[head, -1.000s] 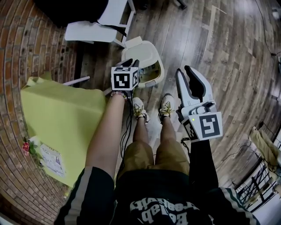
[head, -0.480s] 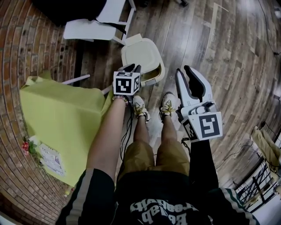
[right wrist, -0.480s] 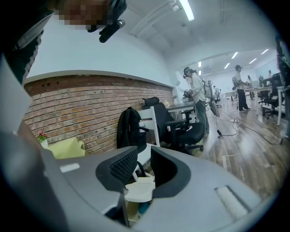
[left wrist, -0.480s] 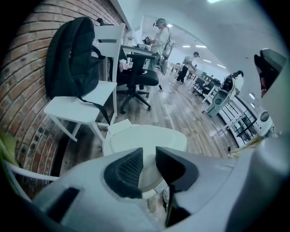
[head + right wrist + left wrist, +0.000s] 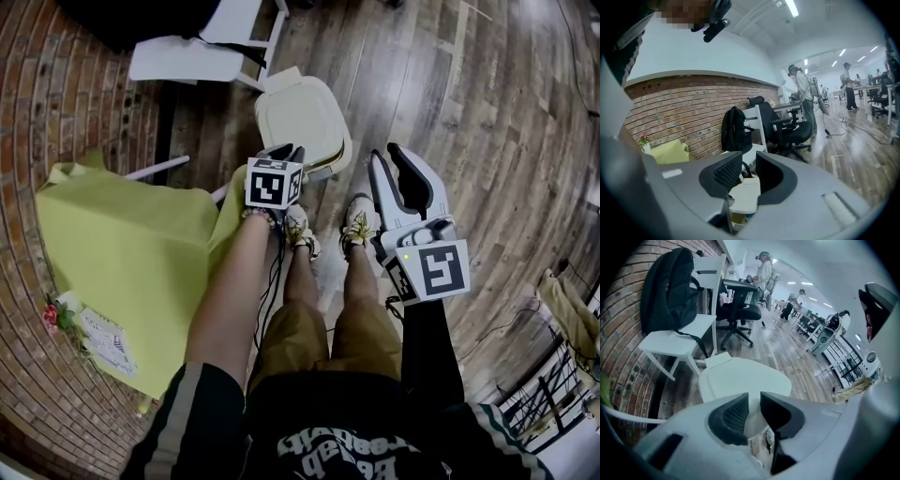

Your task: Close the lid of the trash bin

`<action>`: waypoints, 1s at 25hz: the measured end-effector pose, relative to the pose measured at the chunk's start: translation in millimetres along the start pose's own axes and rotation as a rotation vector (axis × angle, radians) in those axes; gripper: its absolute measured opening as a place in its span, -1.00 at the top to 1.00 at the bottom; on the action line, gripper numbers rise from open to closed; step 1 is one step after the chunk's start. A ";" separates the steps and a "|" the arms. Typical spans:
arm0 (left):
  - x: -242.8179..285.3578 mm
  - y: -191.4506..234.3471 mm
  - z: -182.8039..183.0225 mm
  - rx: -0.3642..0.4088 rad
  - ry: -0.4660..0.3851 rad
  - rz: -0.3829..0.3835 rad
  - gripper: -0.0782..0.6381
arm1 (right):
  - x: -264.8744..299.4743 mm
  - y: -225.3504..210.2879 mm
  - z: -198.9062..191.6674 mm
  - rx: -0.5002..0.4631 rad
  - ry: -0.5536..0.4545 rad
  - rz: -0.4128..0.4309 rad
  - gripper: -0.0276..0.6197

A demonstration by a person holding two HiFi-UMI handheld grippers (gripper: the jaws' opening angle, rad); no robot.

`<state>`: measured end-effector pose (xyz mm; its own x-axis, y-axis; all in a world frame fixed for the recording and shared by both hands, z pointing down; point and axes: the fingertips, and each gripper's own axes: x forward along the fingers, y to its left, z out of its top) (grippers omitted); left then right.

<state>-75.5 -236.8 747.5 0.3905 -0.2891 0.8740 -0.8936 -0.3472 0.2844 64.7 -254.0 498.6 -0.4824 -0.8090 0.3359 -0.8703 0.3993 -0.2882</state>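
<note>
The trash bin's cream lid (image 5: 302,117) lies almost flat on the bin on the wooden floor, with a thin dark gap left at its near edge. My left gripper (image 5: 284,150) points steeply down over that near edge. In the left gripper view its jaws (image 5: 754,401) are closing with a narrow gap, and the lid (image 5: 740,380) shows beyond them, not gripped. My right gripper (image 5: 387,155) hangs open to the right of the bin with nothing in it. In the right gripper view the lid (image 5: 743,194) shows low between the spread jaws (image 5: 749,164).
A white chair (image 5: 202,47) carrying a black backpack (image 5: 668,289) stands just behind the bin by the brick wall. A yellow-green covered table (image 5: 131,272) is on the left. The person's shoes (image 5: 298,230) stand right before the bin. A black office chair (image 5: 738,312) and people are farther off.
The lid has swung down from half open, hiding the bin's inside. My left gripper has sunk and drawn toward the person. The right gripper has dropped slightly.
</note>
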 end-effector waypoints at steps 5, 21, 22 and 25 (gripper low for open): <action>9.2 -1.2 -8.2 0.013 0.020 -0.012 0.53 | 4.6 1.1 -9.9 0.012 0.008 0.006 0.59; 38.7 1.5 -37.2 0.056 0.063 -0.021 0.54 | 11.6 -6.5 -46.1 0.028 0.058 0.021 0.59; 40.9 1.7 -38.8 0.054 0.064 -0.020 0.54 | 11.9 -7.3 -47.1 0.027 0.060 0.022 0.59; 46.6 2.4 -43.8 0.050 0.067 -0.013 0.54 | 12.7 -10.2 -50.9 0.026 0.068 0.028 0.59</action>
<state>-69.2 -212.0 806.2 0.3847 -0.2241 0.8954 -0.8758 -0.3951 0.2773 62.4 -246.4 551.4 -0.5125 -0.7664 0.3872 -0.8542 0.4091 -0.3209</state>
